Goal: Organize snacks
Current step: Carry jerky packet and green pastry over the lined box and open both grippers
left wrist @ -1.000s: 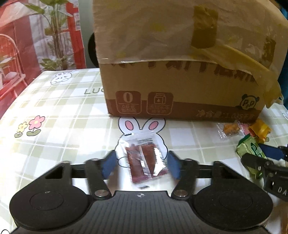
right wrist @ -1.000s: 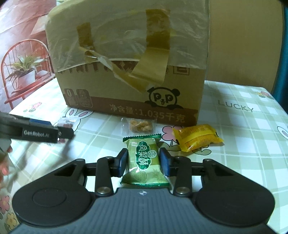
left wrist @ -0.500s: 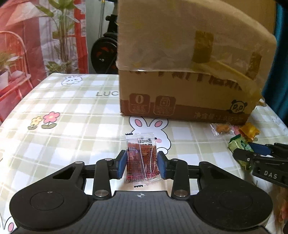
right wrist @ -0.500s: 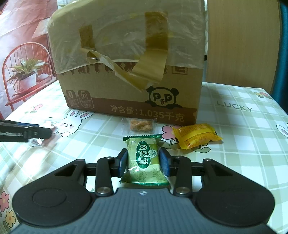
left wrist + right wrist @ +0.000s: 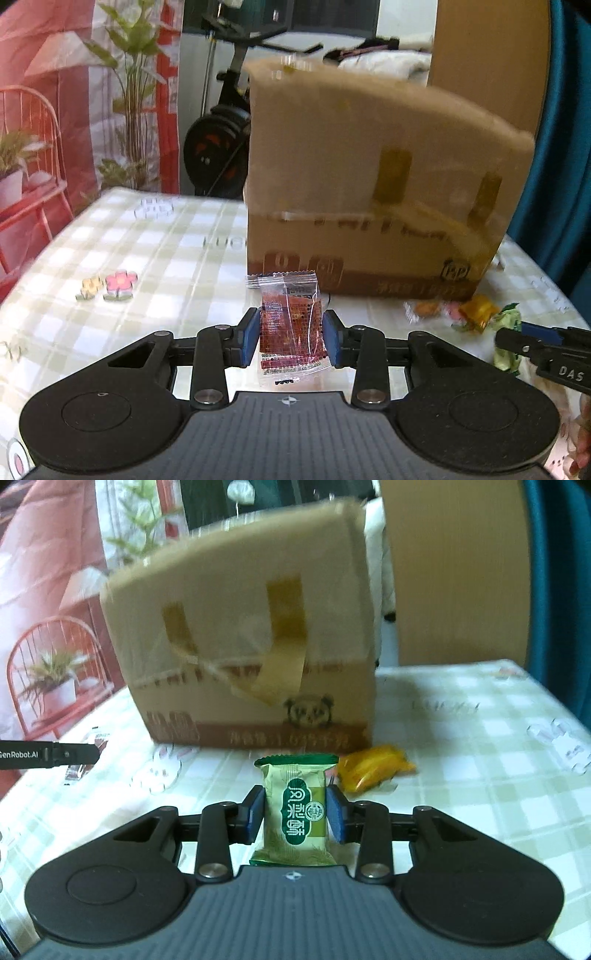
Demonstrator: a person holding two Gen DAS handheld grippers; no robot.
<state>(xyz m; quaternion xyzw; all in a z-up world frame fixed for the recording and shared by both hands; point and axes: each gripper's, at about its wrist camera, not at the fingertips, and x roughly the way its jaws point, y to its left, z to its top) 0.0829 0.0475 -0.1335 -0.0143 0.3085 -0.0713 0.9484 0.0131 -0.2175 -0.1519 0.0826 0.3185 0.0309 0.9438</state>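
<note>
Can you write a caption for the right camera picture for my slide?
Right gripper pinches a green snack packet in front of a taped cardboard box; a yellow packet lies on the checked tablecloth.

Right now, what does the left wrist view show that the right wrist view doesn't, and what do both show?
Only the left wrist view shows the clear packet of small orange snacks, the flower print and the exercise bike.

Only the right wrist view shows the panda logo clearly, and the yellow packet unobstructed.

Both show the cardboard box, the checked tablecloth, the left gripper shut on the red packet and the right gripper shut on the green packet.
</note>
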